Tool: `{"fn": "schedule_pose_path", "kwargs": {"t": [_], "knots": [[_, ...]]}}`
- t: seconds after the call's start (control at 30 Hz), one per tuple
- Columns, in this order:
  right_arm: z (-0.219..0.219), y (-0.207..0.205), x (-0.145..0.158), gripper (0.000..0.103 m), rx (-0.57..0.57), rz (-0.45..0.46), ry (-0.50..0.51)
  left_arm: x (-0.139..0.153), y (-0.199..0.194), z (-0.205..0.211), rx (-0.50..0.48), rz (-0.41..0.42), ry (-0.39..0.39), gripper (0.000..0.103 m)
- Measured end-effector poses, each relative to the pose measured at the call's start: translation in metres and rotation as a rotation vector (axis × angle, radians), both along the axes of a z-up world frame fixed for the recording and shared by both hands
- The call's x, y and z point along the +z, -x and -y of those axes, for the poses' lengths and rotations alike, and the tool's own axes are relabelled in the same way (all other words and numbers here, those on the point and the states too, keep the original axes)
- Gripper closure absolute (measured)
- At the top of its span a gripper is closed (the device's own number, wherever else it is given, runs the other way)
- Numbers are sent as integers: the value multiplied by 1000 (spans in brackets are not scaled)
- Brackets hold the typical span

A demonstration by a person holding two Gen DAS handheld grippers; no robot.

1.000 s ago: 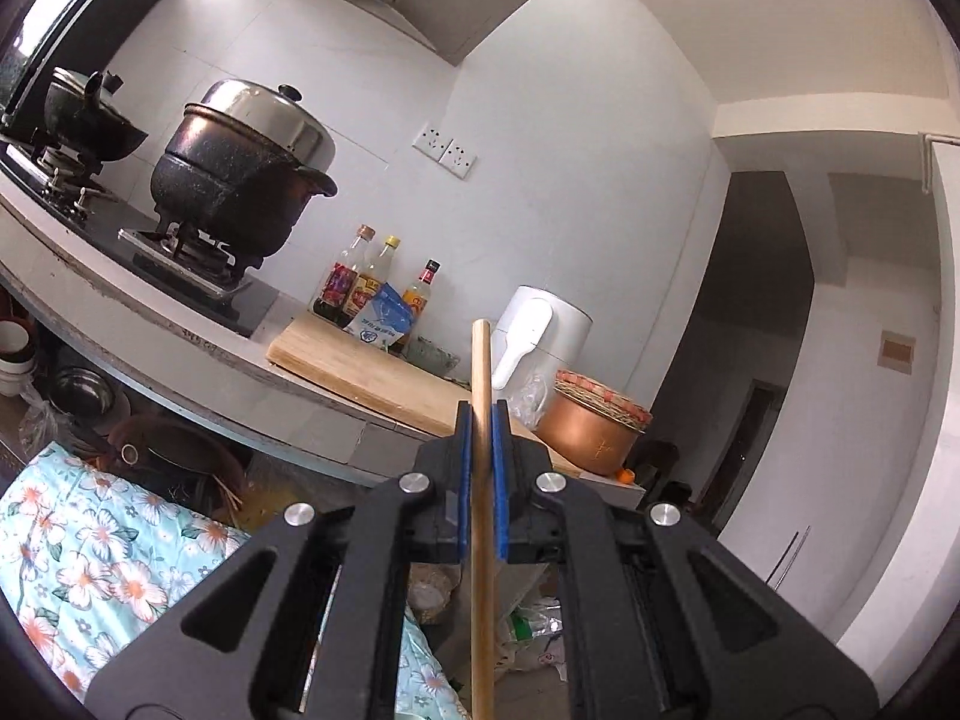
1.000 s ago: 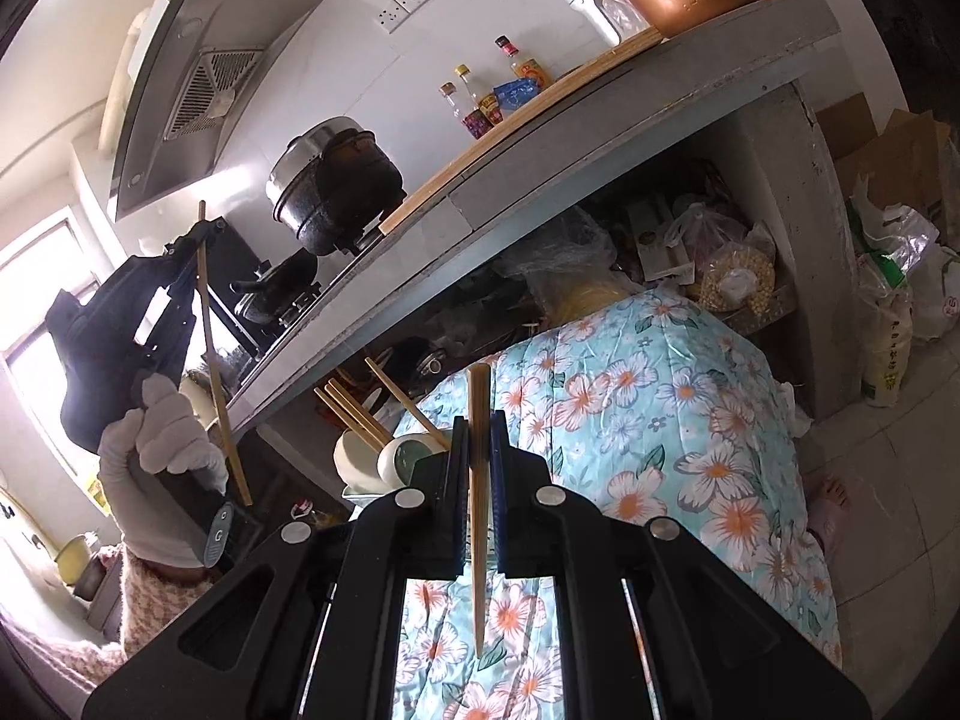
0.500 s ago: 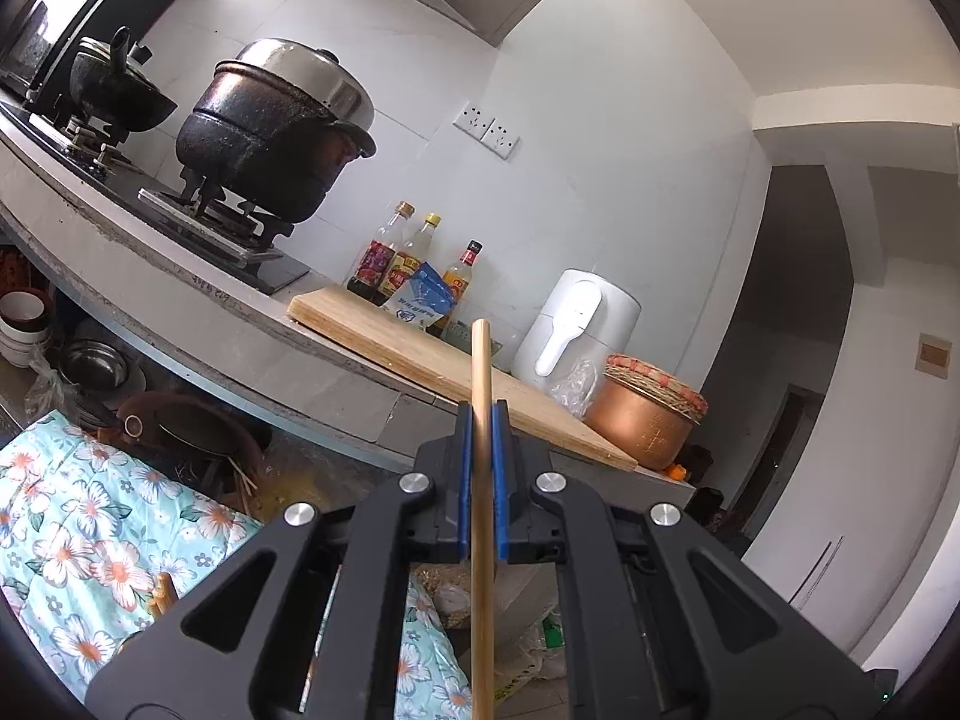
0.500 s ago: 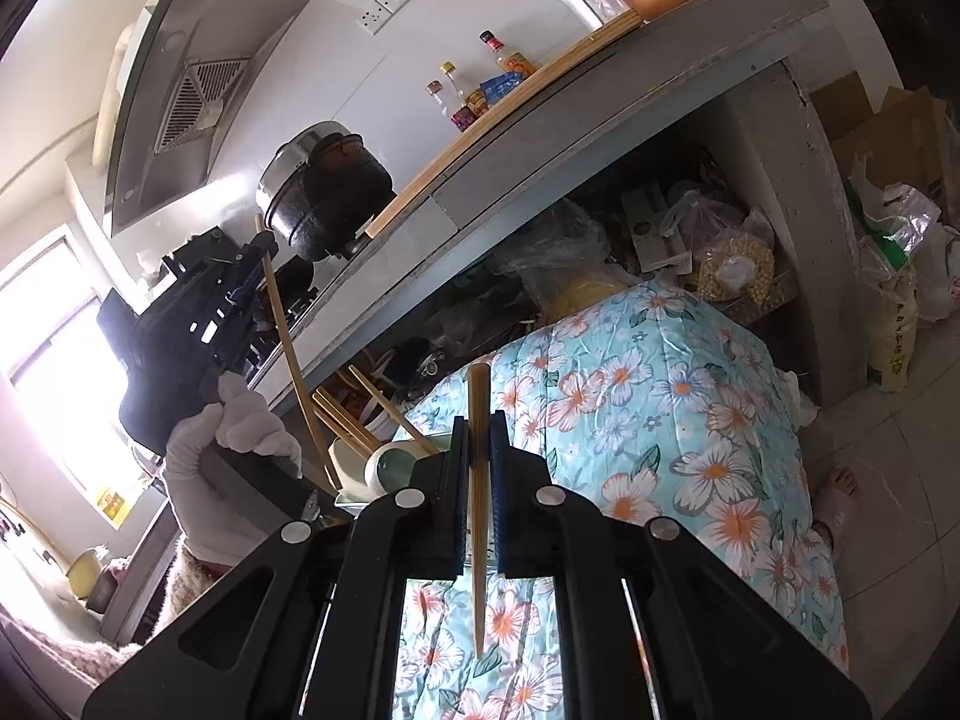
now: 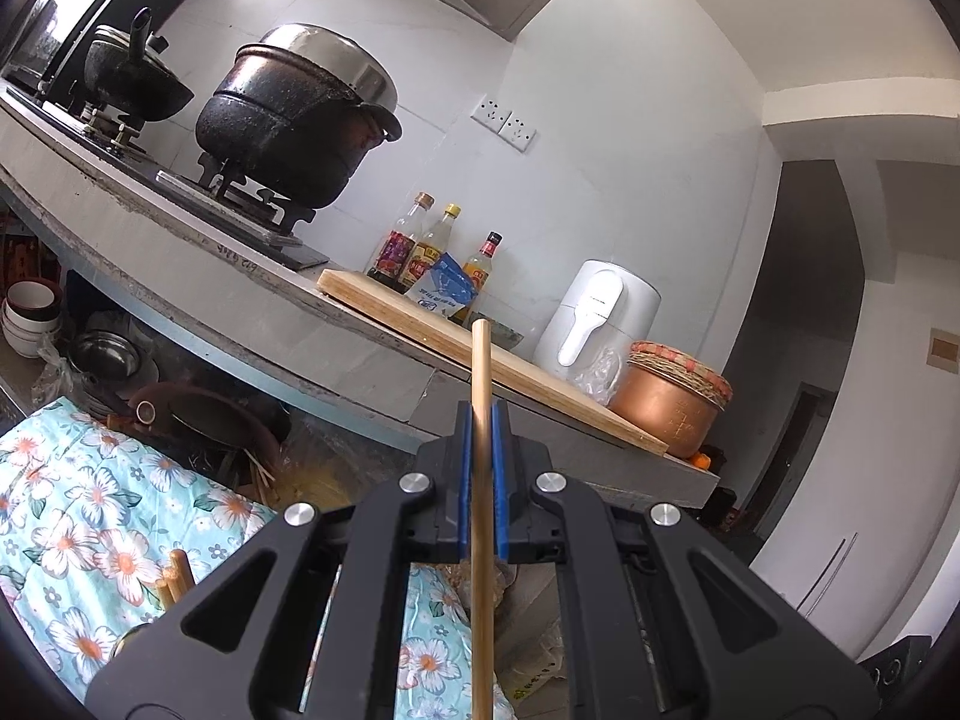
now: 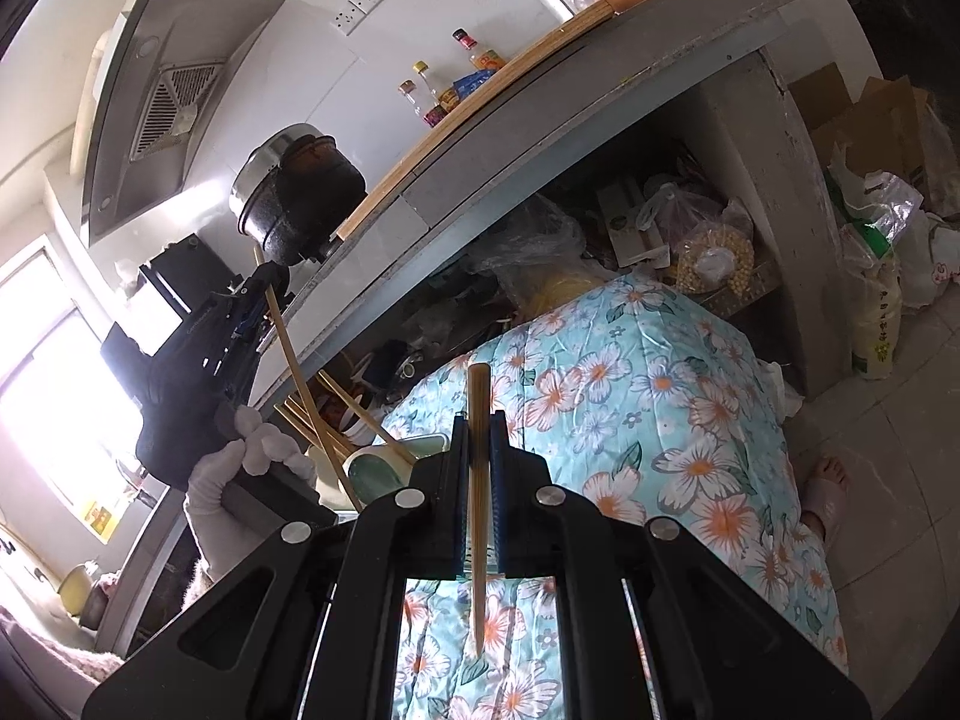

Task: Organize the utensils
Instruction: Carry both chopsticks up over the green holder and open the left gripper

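My left gripper [image 5: 480, 432] is shut on a wooden chopstick [image 5: 482, 480] held upright, well above the floral cloth. In the right wrist view that left gripper [image 6: 264, 294] shows at the left, its chopstick [image 6: 300, 378] slanting down with its tip at a green cup [image 6: 372, 468] that holds several chopsticks [image 6: 354, 408]. My right gripper [image 6: 479, 438] is shut on another chopstick [image 6: 478, 480], above the floral cloth [image 6: 648, 420] and to the right of the cup.
A grey counter [image 5: 240, 300] carries a black pot [image 5: 288, 126], a kettle [image 5: 132, 78], a cutting board [image 5: 456, 336], three bottles [image 5: 432, 252], a white appliance [image 5: 594, 312] and a copper pot [image 5: 672, 402]. Bowls [image 5: 30, 318] and pans sit under the counter. Bags [image 6: 870, 240] lie on the floor.
The left gripper has come down and toward the cup, tilting its chopstick until the tip reaches the cup. The right gripper has stayed nearly still.
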State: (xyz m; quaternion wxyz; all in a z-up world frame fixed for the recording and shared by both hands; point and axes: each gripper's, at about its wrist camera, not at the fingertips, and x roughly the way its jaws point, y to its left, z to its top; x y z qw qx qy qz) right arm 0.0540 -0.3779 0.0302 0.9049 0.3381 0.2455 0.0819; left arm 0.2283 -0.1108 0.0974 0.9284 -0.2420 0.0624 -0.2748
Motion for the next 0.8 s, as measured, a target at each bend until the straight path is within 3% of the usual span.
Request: {"fn": "schedule_pose_path", "kwargs": {"t": [0.17,0.4,0.67,0.8], "knots": [[-1,-3,-3,96,-10,-14,-5,2,-2,-3,7,13,29,98],[0,-1,-4,96,-22,-21,-6,-7,3,5,65,37,11,98],[0,5,0,96,-38,-24,5,-17,14,2,24,11,-21,97],[-4,6,5,96,-38,-21,22,-21,22,-8,0,-4,-38,86]]}}
